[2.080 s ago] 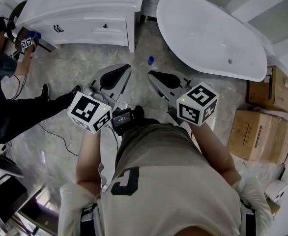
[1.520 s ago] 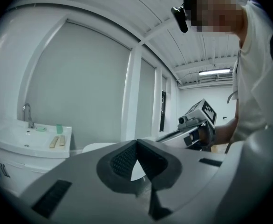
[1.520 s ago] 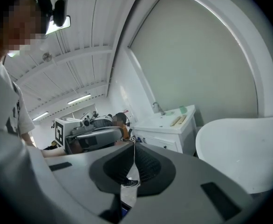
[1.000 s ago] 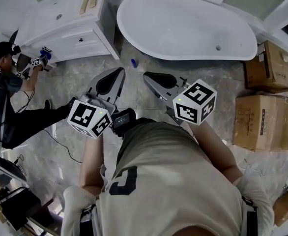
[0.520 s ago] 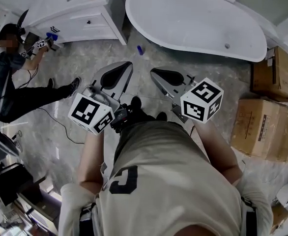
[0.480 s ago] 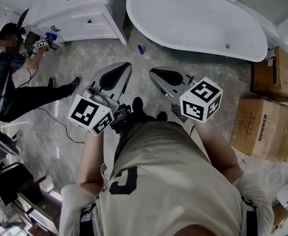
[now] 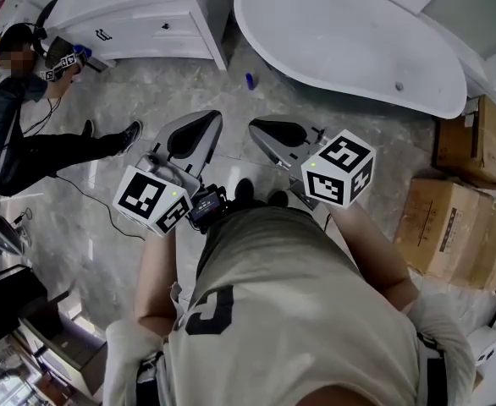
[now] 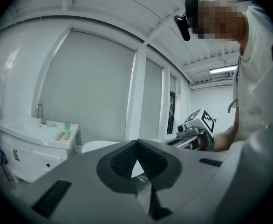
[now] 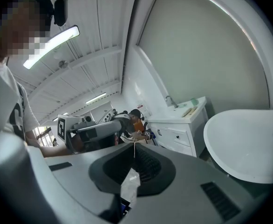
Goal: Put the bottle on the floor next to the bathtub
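Note:
A small blue bottle (image 7: 250,80) stands on the grey floor just beside the white bathtub (image 7: 349,41), well ahead of both grippers. My left gripper (image 7: 207,118) is held at waist height, its jaws shut with nothing between them. My right gripper (image 7: 254,126) is level with it on the other side, also shut and empty. In the left gripper view the closed jaws (image 8: 136,146) point towards the wall and sink, and the right gripper (image 8: 197,129) shows to the side. The right gripper view has its closed jaws (image 9: 133,150) aimed past the bathtub (image 9: 248,143).
A white vanity cabinet (image 7: 146,15) with a sink stands left of the tub. Another person (image 7: 28,134) sits on the floor by it, holding grippers. Cardboard boxes (image 7: 455,227) are stacked on the right. A cable trails across the floor at left.
The head view has swung a little, so tub and cabinet shift in the picture. Both grippers stay shut in front of my body. The bottle keeps its place by the tub.

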A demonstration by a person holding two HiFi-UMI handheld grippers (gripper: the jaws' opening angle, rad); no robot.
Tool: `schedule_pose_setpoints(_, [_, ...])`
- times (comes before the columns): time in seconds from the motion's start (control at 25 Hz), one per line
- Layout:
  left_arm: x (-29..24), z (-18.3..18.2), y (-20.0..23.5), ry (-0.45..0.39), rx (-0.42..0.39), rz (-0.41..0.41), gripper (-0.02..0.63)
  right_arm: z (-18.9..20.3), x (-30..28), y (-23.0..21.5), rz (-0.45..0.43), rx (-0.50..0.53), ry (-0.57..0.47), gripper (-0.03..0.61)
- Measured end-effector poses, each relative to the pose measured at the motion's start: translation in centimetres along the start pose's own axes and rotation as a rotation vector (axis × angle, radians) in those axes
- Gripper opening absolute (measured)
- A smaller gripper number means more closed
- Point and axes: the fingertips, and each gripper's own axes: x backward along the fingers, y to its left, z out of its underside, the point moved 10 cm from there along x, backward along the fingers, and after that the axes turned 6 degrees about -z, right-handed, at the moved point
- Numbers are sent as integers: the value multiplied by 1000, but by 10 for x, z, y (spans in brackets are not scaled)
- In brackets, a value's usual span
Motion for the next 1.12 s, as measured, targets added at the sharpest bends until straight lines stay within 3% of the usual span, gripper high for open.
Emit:
schedule_pose_setpoints(0.28, [15,5,35,-2,34,13,57,-13,-36,5,20,44,18,28])
schedule_pose_setpoints(1.12, [19,11,97,-8,54,117,57,-23,-84,11,129,50,-8,28])
